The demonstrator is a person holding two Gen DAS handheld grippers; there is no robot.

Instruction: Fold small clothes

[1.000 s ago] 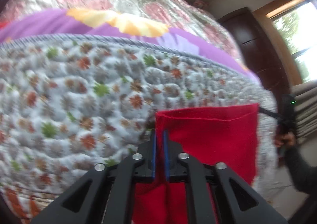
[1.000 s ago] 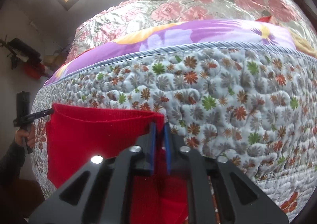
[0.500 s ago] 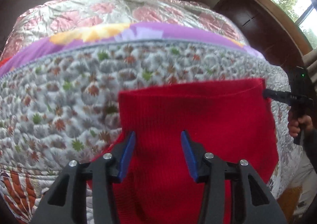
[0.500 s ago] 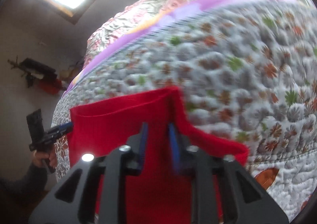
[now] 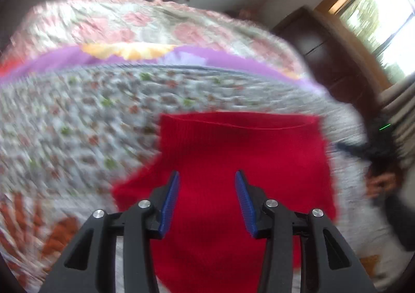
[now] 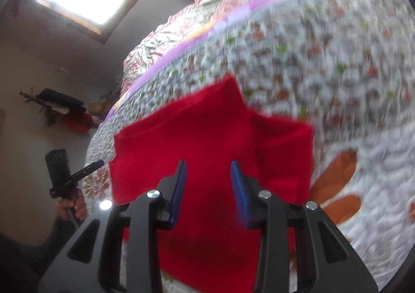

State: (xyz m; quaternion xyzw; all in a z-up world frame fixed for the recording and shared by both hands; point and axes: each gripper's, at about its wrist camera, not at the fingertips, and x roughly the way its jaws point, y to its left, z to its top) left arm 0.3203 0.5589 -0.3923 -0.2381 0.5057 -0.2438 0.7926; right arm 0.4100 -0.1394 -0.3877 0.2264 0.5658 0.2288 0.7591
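A red knitted garment (image 5: 241, 163) lies spread on a quilted bedspread (image 5: 85, 116) printed with small red and green flowers, filling the lower centre of both wrist views. In the left wrist view its far edge runs nearly straight across the middle of the frame, with a thin seam line just below that edge; a flap of the same red cloth juts out to the lower left. In the right wrist view the garment (image 6: 207, 137) rises to a corner near the frame's centre, and a second red layer extends to the right of it, overlapping the main panel. The knit shows fine ribbing; motion blur softens most of the bedspread pattern. The left gripper (image 5: 207, 199) stands with its blue-padded jaws wide apart over the cloth, holding nothing. The right gripper (image 6: 208, 189) likewise has its jaws spread, with red fabric visible between them but not pinched. A purple sheet (image 5: 233, 62) and a pink floral cover (image 5: 155, 23) lie beyond the bedspread, toward the upper part of the frame.
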